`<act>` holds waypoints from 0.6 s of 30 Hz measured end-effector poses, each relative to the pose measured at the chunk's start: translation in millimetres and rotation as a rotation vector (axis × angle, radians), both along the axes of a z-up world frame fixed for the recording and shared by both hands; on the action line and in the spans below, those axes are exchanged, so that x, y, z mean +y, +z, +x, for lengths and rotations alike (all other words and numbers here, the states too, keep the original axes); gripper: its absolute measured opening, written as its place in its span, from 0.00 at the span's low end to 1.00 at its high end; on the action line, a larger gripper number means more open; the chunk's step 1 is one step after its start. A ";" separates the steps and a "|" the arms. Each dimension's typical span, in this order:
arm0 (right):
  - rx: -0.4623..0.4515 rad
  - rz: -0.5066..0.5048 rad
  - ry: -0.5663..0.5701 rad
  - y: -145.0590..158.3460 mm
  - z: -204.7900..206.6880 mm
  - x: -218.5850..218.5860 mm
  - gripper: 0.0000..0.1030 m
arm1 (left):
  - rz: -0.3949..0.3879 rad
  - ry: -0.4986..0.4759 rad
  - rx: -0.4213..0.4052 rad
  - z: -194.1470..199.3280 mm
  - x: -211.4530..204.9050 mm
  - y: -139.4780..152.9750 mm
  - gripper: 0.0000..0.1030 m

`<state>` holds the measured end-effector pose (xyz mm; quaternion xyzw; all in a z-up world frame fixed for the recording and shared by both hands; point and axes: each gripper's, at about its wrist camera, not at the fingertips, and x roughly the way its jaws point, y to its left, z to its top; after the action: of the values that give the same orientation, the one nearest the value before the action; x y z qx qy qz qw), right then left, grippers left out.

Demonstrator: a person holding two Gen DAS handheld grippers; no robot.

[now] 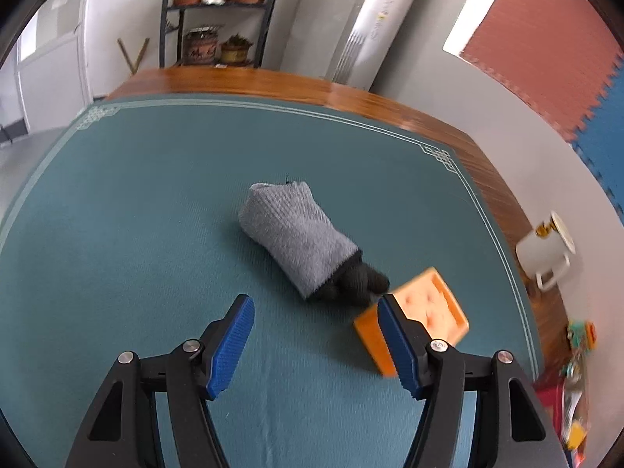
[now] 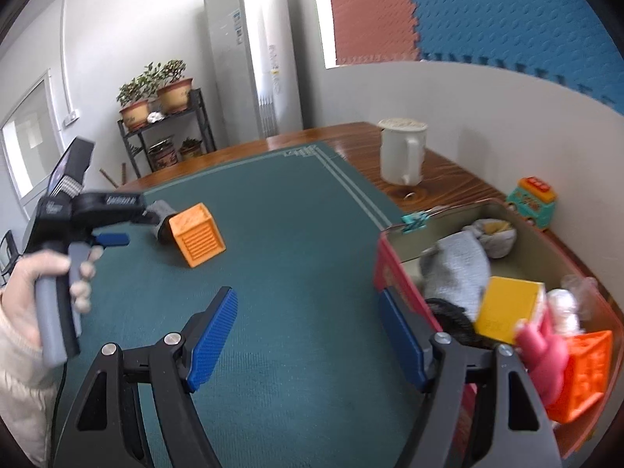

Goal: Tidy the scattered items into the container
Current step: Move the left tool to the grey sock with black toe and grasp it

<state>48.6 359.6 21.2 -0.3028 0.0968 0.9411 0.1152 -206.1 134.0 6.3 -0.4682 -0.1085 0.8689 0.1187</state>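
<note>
Two strays left on worktop [image 1: 136,202], grey sock [image 1: 296,234] and orange block [image 1: 421,319]; several already in container [image 2: 394,269]; both grippers [image 1: 312,343] [image 2: 308,335] open, empty

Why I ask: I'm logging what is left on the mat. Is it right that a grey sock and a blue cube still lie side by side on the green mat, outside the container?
Not quite: the cube is orange, not blue, as both wrist views show. The rest holds: it lies beside the grey sock on the green mat, outside the container.
</note>
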 end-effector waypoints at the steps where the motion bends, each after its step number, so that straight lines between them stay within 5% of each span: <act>1: -0.007 -0.002 0.005 -3.2 -3.1 0.1 0.76 | 0.005 0.010 -0.007 -6.4 1.3 -1.6 0.65; 18: -0.045 -0.010 0.029 -26.1 -19.9 1.1 0.76 | -0.010 0.094 -0.064 -59.7 14.7 -28.8 0.65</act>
<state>28.7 360.8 -4.9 -0.3256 0.0943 0.9352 0.1023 -265.8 148.7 -22.5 -0.4906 -0.1296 0.8587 0.0721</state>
